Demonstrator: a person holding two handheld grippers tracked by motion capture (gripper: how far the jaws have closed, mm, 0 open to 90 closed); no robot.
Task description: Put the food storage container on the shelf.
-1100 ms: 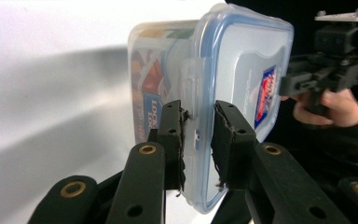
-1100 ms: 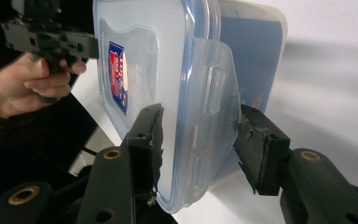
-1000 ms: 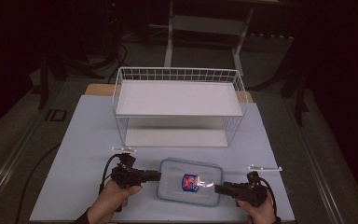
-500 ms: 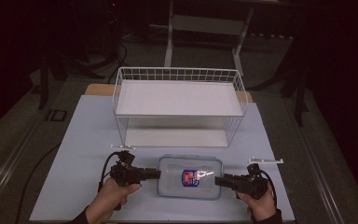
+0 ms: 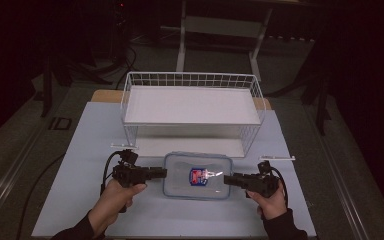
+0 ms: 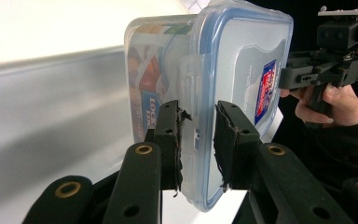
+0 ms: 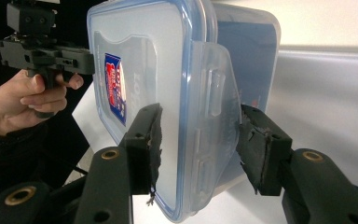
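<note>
Dark floor and furniture legs ring your pale worktop [image 5: 80,200], which carries one white wire basket shelf [image 5: 192,107] at the back and one clear plastic container [image 5: 197,176] near your edge. That container sits between your two grippers, just in front of the shelf, with its blue-rimmed lid [image 6: 242,60] snapped on and a red and blue label [image 5: 196,176] on top.

Your left gripper [image 5: 156,173] has its jaws clamped on the container's short left end, one pad above the lid rim and one below, right at the latch flap [image 6: 189,84]. Your right gripper [image 5: 230,179] is at the opposite short end; from its own camera the lid-side pad [image 7: 151,135] presses the lid, while the other pad [image 7: 256,140] meets the outer edge of that end's flap [image 7: 214,88], so I take it as gripping too, though more loosely.

Expect the box to be light; apart from a printed paper insert it looks empty. It is stiff, yet its smooth plastic is slippery and the hinged flaps can flex or pop open under pressure. Take hold on the solid rim beside the flaps rather than on them, and keep both ends level so that it does not twist out.

Count: one container, one lid, one shelf, two grippers, two hands, two small pale strips lying on the worktop.
</note>
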